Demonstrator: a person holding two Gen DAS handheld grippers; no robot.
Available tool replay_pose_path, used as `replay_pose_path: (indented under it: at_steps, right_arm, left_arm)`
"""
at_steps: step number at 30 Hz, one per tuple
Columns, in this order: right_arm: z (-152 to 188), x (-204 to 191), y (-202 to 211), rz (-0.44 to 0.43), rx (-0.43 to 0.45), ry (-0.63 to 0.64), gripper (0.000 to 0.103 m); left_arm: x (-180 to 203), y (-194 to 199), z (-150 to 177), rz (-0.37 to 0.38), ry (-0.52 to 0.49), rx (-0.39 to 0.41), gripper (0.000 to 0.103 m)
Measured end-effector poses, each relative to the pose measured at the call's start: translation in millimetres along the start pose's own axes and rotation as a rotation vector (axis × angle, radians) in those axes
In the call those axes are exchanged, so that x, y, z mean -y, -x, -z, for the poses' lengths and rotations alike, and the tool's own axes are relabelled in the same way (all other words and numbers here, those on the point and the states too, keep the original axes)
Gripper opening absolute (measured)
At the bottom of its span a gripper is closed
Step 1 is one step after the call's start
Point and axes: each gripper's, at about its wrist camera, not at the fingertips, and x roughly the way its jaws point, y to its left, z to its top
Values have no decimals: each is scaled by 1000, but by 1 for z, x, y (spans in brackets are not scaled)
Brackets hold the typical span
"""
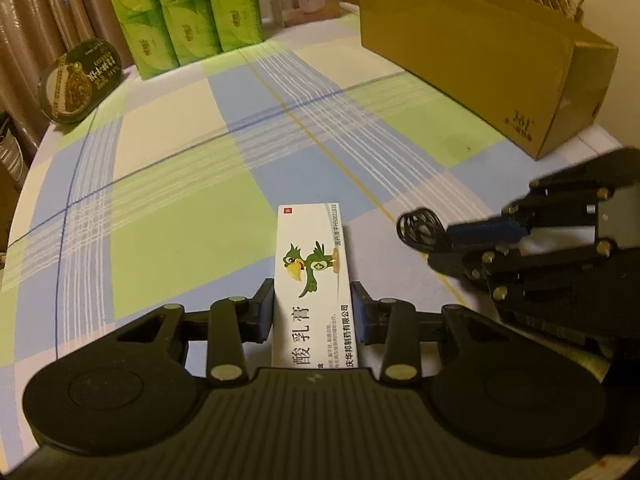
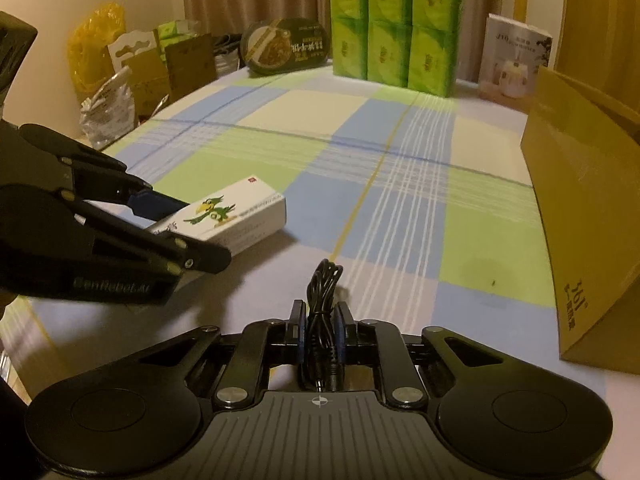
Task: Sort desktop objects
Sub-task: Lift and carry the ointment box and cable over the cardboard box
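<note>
Left gripper [image 1: 312, 312]: clamping the white ointment box [image 1: 312, 276], which is sitting between its fingers just over the checked tablecloth [image 1: 180, 208]
Right gripper [image 2: 320, 334]: pinching a coiled black cable [image 2: 324, 304] tight, low over the cloth
Cardboard box [image 2: 580, 208]: standing open at the right, near the cable, probably the bin
Progress: both items are being held, neither is being dropped in yet; carrying and releasing are remaining

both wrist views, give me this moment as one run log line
left gripper: shut on ointment box | right gripper: shut on black cable | cardboard box: on table, right side | box and cable not yet sorted
</note>
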Motion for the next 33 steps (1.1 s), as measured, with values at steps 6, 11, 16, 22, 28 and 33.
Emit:
replay_pose_path:
  at_steps: [6, 11, 16, 22, 28, 33]
  right_arm:
    - [-7, 7, 11, 16, 55, -25, 11]
    - [-16, 16, 23, 43, 107, -55, 11]
    - [-27, 24, 37, 67, 160, -77, 11]
    - [-44, 40, 57, 110, 229, -102, 11]
    - [-55, 55, 72, 136, 258, -122, 11]
    - [-65, 68, 86, 155, 291, -136, 11]
  left_arm:
    - [-6, 8, -13, 0, 45, 46, 33]
    - [-7, 12, -23, -2, 67, 74, 33]
    - [-11, 18, -39, -5, 109, 103, 33]
    - [-10, 25, -62, -6, 137, 147, 33]
    - [-7, 33, -83, 4, 163, 192, 33]
    - [2, 41, -102, 23, 174, 229, 33]
